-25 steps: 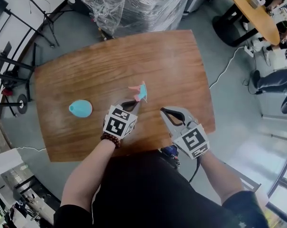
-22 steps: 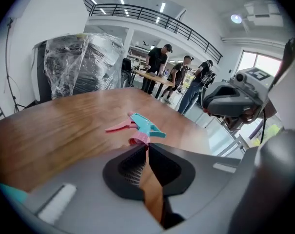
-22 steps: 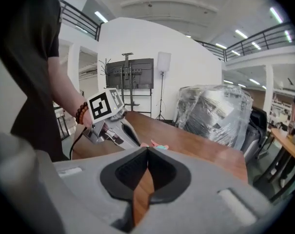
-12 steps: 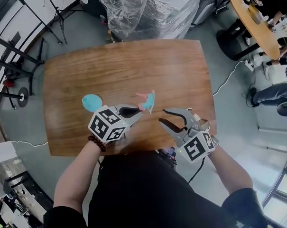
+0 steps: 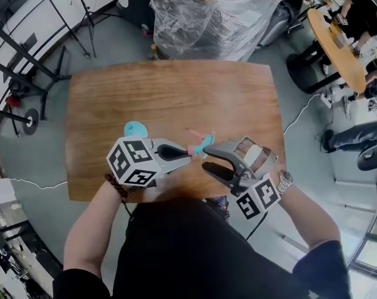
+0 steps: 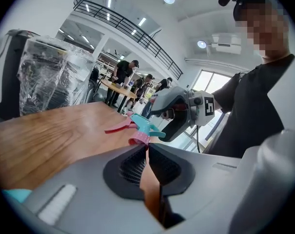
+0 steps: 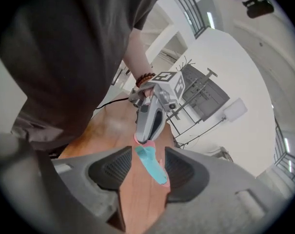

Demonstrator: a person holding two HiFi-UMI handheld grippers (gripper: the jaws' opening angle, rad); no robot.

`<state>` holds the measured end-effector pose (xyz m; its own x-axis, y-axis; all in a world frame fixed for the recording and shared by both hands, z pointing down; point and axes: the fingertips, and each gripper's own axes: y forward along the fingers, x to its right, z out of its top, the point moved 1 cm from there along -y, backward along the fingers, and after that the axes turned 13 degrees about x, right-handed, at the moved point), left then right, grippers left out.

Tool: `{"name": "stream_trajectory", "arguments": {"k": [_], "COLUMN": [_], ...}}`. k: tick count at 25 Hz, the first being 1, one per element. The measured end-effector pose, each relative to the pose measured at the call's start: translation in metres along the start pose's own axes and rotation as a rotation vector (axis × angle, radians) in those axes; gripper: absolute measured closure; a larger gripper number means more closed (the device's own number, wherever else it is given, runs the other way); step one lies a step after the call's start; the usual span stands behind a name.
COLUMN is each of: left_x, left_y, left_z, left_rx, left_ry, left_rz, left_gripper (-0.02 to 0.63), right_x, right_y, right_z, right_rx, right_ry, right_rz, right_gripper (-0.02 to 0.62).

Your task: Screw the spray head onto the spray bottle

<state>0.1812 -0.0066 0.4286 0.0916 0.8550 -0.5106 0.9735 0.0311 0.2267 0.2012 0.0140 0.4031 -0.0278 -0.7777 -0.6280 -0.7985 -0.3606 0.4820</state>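
Observation:
A teal spray bottle [image 5: 136,129] without its head lies on the wooden table [image 5: 176,92] at the left. My left gripper [image 5: 189,156] is shut on the pink collar of the pink-and-teal spray head [image 5: 202,144] and holds it above the table's near edge. In the left gripper view the spray head [image 6: 136,126] sticks out past the shut left gripper [image 6: 147,147]. My right gripper [image 5: 207,159] is open; its jaws have just been opening. In the right gripper view the spray head [image 7: 150,163] lies between the jaws of the right gripper [image 7: 149,152], untouched by the pads.
A plastic-wrapped stack [image 5: 213,11] stands beyond the table's far edge. Black stands [image 5: 26,55] are at the left. A round table [image 5: 338,36] with seated people is at the far right, and a white cable [image 5: 300,108] runs on the floor.
The left gripper has risen and carried the spray head toward the right gripper. The right gripper has rolled, opened and moved in, so its jaws now flank the spray head.

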Motion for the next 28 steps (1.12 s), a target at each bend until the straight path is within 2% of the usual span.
{"name": "stream_trajectory", "arguments": {"k": [5,9,15,20,28], "left_x": [0.02,0.033,0.046,0.055,0.06], "left_y": [-0.022,-0.035,-0.052,-0.065,-0.08], "left_z": [0.004,0.004,0.001,0.002,-0.002], "left_rx": [0.016,0.036,0.061,0.088,0.12], "left_ry": [0.0,-0.003,-0.005,-0.01,-0.021], "left_rz": [-0.099,-0.164,-0.226,-0.269,-0.288], "left_gripper": [0.572,0.571,0.571,0.571,0.568], "right_x": [-0.002,-0.004,-0.01,-0.011,-0.014], "right_y": [0.016,0.027,0.04,0.046,0.055], "right_z": [0.019,0.035,0.056,0.072,0.084], "right_rx": [-0.011,-0.002,0.014,0.026,0.011], "right_ry": [-0.152,-0.209,-0.25,-0.28,-0.269], "right_rz": [0.083,0.132,0.186,0.207,0.235], "right_gripper": [0.394,0.394,0.401,0.46,0.472]}}
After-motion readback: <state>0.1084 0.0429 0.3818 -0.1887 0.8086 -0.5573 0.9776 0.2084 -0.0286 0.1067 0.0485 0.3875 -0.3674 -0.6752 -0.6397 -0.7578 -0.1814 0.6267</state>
